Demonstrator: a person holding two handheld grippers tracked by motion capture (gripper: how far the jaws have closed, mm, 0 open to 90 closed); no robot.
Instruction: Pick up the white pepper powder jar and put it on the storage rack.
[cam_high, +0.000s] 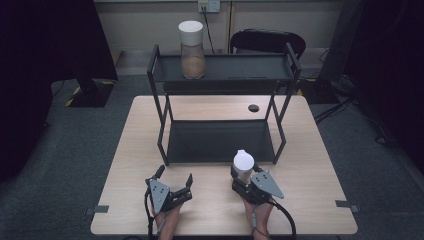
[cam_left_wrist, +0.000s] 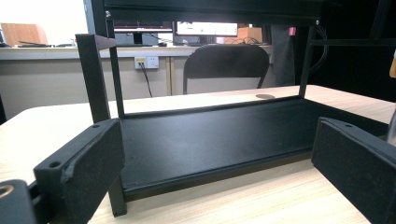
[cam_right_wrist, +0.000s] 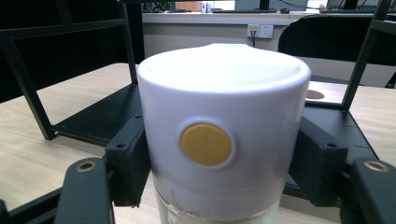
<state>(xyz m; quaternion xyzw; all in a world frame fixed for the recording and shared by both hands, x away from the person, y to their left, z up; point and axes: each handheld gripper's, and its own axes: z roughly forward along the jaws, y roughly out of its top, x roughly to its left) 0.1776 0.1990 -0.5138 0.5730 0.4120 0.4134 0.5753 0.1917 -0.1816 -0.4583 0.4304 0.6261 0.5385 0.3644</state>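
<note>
- Right gripper (cam_high: 243, 176) clamped on white-lidded jar (cam_high: 243, 165); jar upright at table's near edge, just in front of black rack (cam_high: 222, 145), right of centre.
- Jar lid has a round yellow button (cam_right_wrist: 206, 144); no readable text.
- Left gripper (cam_high: 175, 180) jaws spread wide, nothing btwn them, resting near rack's front-left leg.
- 2nd jar (cam_high: 192, 49), white lid, brown contents, on rack's top shelf, left end.
- Bottom shelf bare; rack posts flank the way in.
- Black chair (cam_high: 267, 41) behind table (cam_high: 125, 150).
</note>
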